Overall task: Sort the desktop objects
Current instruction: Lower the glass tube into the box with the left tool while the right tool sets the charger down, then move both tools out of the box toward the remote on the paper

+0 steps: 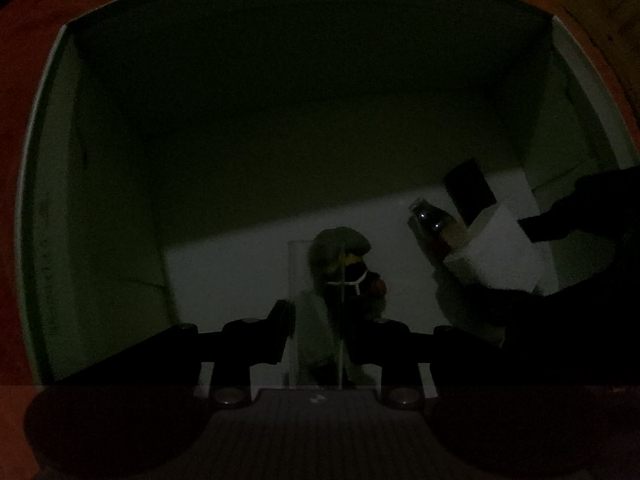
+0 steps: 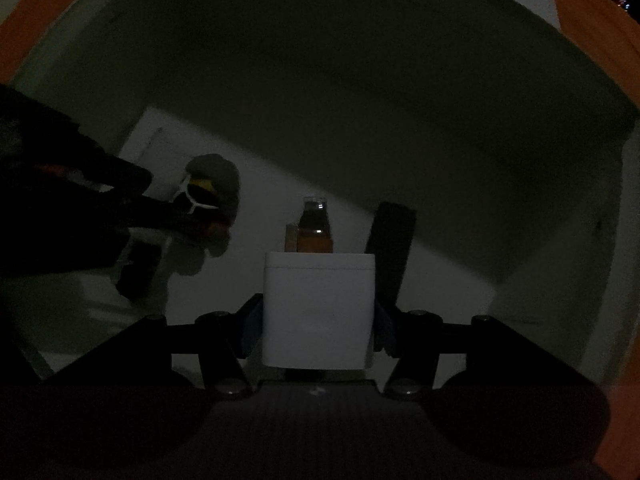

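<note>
Right gripper (image 2: 318,326) clamped a white box (image 2: 318,312) inside the dim white bin (image 2: 560,240). Left gripper (image 1: 318,334) pinched a clear case holding a toy figure (image 1: 344,272), low over the bin floor. Small brown bottle (image 2: 315,226) and dark flat item (image 2: 390,248) stood just beyond the box. Risk: lowering the box could topple the bottle; poor light hid clearances.

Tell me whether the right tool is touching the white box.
Touching. In the right wrist view the right tool has a finger pressed flush against each side of the white box, no gap at either edge.
</note>
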### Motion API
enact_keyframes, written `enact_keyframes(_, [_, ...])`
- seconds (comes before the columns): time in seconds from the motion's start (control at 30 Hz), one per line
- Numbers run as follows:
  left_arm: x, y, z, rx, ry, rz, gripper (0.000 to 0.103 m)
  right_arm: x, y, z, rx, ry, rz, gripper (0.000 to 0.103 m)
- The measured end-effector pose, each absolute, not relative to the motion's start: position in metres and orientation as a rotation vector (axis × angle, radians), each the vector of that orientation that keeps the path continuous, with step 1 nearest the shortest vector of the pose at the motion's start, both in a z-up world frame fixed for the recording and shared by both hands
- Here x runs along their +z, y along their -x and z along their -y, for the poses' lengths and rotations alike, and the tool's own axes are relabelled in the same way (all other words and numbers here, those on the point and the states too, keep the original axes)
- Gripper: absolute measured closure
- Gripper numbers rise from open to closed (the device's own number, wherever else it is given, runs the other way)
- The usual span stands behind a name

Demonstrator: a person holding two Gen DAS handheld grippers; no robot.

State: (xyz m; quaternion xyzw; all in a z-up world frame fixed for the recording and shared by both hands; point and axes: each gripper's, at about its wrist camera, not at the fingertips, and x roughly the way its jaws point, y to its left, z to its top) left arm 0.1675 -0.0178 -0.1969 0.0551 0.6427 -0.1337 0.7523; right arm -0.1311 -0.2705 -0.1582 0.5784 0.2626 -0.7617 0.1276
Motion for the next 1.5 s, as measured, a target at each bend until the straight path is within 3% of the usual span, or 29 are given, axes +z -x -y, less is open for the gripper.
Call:
enact_keyframes(0.43, [-0.205, -0.139, 0.088, -0.184, -0.028, -1.403, 0.076, -0.146, 0.127, 0.265, -2.180, -1.654, -0.823, 0.043])
enact_keyframes(0.67, [-0.199, -0.130, 0.107, -0.187, -0.007, -1.406, 0.051, -0.132, 0.131, 0.258, -2.209, -1.677, -0.768, 0.038])
enact_keyframes(0.83, [-0.194, -0.124, 0.120, -0.189, 0.008, -1.408, 0.042, -0.123, 0.117, 0.259, -2.224, -1.672, -0.711, 0.031])
enact_keyframes(1.13, [-0.166, -0.122, 0.138, -0.227, 0.064, -1.363, 0.036, -0.104, 0.134, 0.268, -2.307, -1.643, -0.549, 0.031])
enact_keyframes(1.5, [-0.117, -0.158, 0.126, -0.202, 0.107, -1.253, 0.036, -0.041, 0.166, 0.264, -2.449, -1.527, -0.430, 0.031])
